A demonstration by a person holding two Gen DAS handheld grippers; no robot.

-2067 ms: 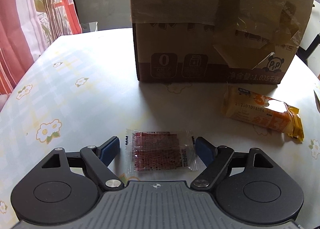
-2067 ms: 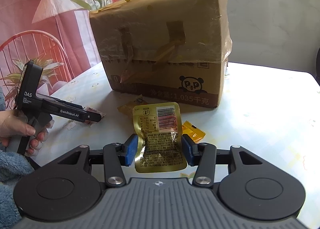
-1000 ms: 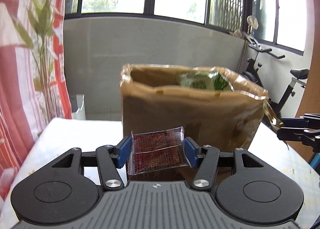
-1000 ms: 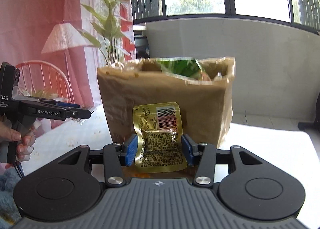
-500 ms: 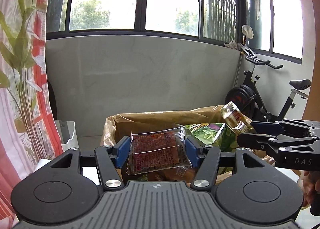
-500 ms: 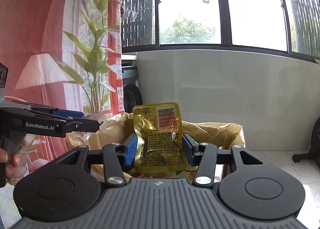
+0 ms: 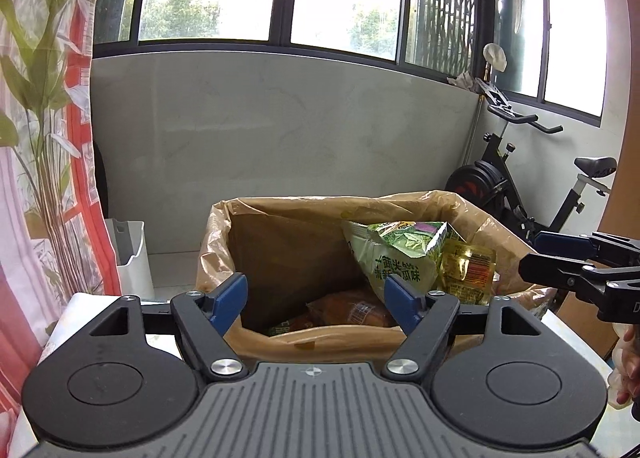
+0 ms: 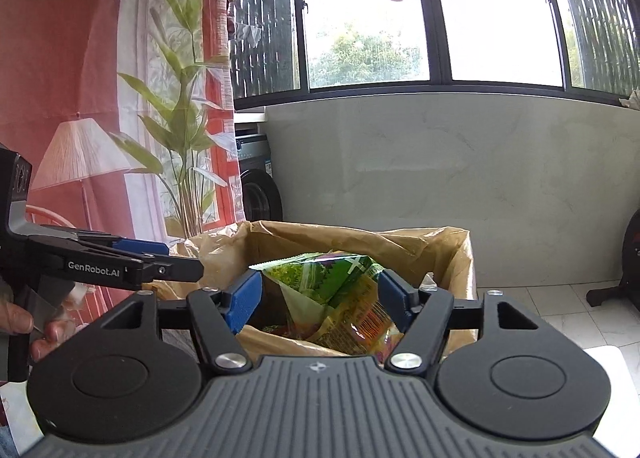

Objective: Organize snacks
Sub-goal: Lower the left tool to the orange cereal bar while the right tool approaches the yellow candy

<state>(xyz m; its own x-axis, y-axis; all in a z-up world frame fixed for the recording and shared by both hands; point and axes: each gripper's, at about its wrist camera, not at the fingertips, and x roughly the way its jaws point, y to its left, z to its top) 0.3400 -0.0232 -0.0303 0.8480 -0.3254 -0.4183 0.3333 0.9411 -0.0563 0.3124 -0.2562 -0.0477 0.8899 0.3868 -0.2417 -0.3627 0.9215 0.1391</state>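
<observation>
**Both packs dropped in the box**

Red pack and gold pouch were clamped half a sec ago, now both are gone from the jaws. Left claw [image 7: 316,304] and right claw [image 8: 320,300] are opening w/ nothing between them, both over the box [image 7: 472,203]. Gold pouch [image 7: 468,272] leans by the green bag [image 7: 396,258]; can't see the red pack. Pouches look light, crinkly, slippery imo, so grab flat across the sealed edges.
</observation>
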